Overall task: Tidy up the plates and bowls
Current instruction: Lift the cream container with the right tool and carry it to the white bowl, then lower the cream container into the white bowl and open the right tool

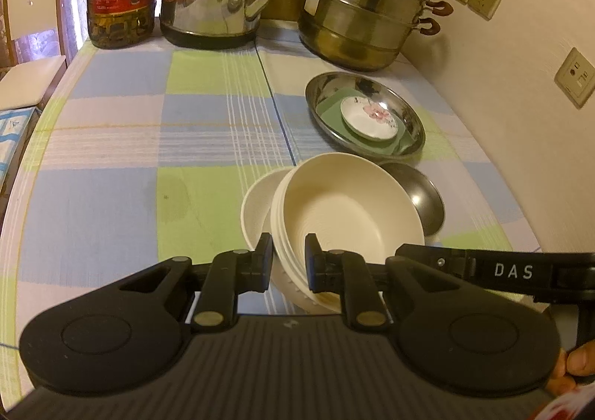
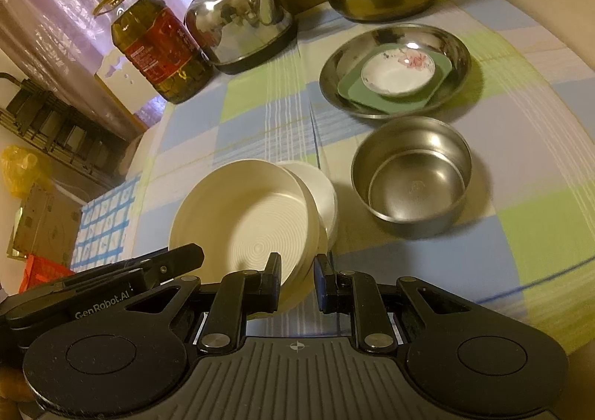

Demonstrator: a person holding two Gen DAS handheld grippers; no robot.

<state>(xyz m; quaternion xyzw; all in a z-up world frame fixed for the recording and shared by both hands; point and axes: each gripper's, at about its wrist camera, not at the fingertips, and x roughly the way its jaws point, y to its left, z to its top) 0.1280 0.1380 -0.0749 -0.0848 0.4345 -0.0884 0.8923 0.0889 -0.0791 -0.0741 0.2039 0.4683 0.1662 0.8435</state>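
- So far: floral saucer (image 2: pixel 398 72) and green plate (image 2: pixel 438 66) nested in steel dish (image 2: pixel 457 48).
- Both the left gripper (image 1: pixel 288 263) and the right gripper (image 2: pixel 297 284) pinch the tilted cream bowls (image 2: pixel 241 211), jaws narrowly parted.
- Remaining: steel bowl (image 2: pixel 411 174) unstacked.

Your left hand-held gripper (image 1: pixel 288 263) points forward and slightly down, its two black fingers clamped on the near rim of the cream bowls (image 1: pixel 346 204), one finger (image 1: pixel 264 260) outside the rim and the other inside. Your right hand-held gripper (image 2: pixel 296 284) comes in level at the same stack, its fingers astride the rim of the bowls at their right near edge, one pad (image 2: pixel 273 280) inside and one outside, closed onto it. In the left wrist view, your right hand's fingertips (image 1: pixel 580 360) show behind its body, to the right of the bowls.
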